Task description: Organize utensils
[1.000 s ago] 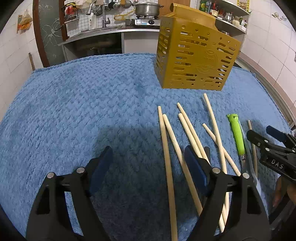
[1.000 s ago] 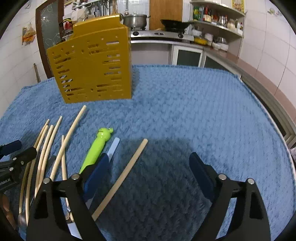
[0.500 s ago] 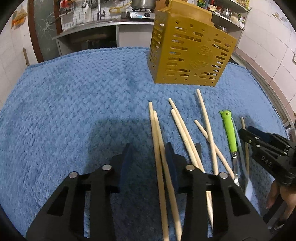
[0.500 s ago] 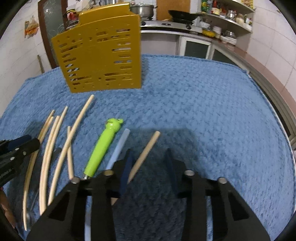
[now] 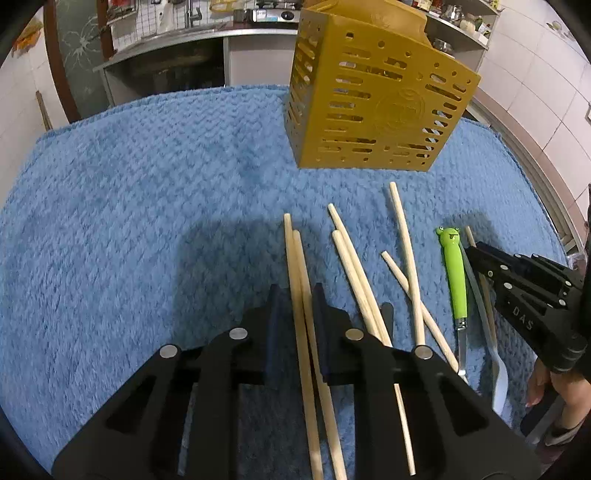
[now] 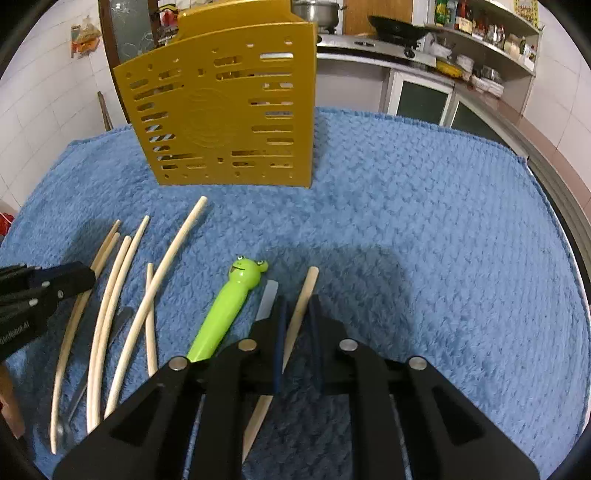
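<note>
Several wooden chopsticks lie on a blue towel [image 5: 147, 206] in front of a yellow slotted utensil holder [image 5: 373, 96], which also shows in the right wrist view [image 6: 225, 110]. My left gripper [image 5: 298, 295] is shut on a pair of chopsticks [image 5: 295, 266]. My right gripper [image 6: 297, 306] is shut on a single chopstick [image 6: 304, 291]. A green frog-handled utensil [image 6: 229, 306] and a pale translucent-handled utensil [image 6: 267, 302] lie just left of the right gripper. The green utensil also shows in the left wrist view [image 5: 454, 269].
More loose chopsticks [image 5: 402, 251] lie between the two grippers. The right gripper [image 5: 524, 291] shows at the right in the left wrist view. A kitchen counter with a stove and pot [image 6: 317, 14] stands behind the towel.
Both grippers have moved forward and closed: the left on two chopsticks, the right on one chopstick. Both were wide open one second ago.
</note>
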`<action>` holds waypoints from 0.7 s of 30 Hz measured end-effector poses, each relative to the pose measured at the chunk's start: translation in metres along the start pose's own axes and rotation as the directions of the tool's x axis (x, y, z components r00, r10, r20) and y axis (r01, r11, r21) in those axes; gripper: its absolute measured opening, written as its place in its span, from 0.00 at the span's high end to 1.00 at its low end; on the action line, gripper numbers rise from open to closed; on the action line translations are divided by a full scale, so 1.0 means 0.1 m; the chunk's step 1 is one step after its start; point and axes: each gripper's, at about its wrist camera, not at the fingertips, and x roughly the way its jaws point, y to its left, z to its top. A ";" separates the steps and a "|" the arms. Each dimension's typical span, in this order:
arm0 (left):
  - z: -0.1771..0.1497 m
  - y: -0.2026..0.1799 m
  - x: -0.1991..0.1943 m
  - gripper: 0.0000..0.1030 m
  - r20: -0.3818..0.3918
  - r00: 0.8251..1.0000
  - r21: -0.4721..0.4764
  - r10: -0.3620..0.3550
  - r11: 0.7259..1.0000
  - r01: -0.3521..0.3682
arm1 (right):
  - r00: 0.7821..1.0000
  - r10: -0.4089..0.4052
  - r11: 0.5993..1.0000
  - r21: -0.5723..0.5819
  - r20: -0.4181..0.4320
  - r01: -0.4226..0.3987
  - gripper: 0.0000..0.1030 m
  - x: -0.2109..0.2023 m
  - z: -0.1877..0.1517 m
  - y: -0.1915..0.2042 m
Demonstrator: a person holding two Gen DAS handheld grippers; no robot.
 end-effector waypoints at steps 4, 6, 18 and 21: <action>-0.10 -0.01 -0.04 0.84 0.060 0.998 0.031 0.008 0.999 -0.010 | 0.999 0.026 0.999 0.038 0.031 -0.027 0.88 -0.04 -0.08 -0.05; -0.15 0.01 -0.07 0.84 0.082 0.997 0.024 -0.003 1.000 0.001 | 0.999 0.034 0.998 0.050 0.039 -0.036 0.88 -0.04 -0.11 -0.08; -0.15 0.15 -0.07 0.85 0.111 0.992 -0.012 -0.060 0.998 0.062 | 0.998 -0.003 0.999 0.039 0.059 0.000 0.88 -0.07 -0.18 -0.05; -0.14 0.15 -0.05 0.85 0.112 0.993 0.002 -0.040 0.999 0.040 | 0.998 -0.013 0.999 0.031 0.056 0.012 0.88 -0.08 -0.18 -0.04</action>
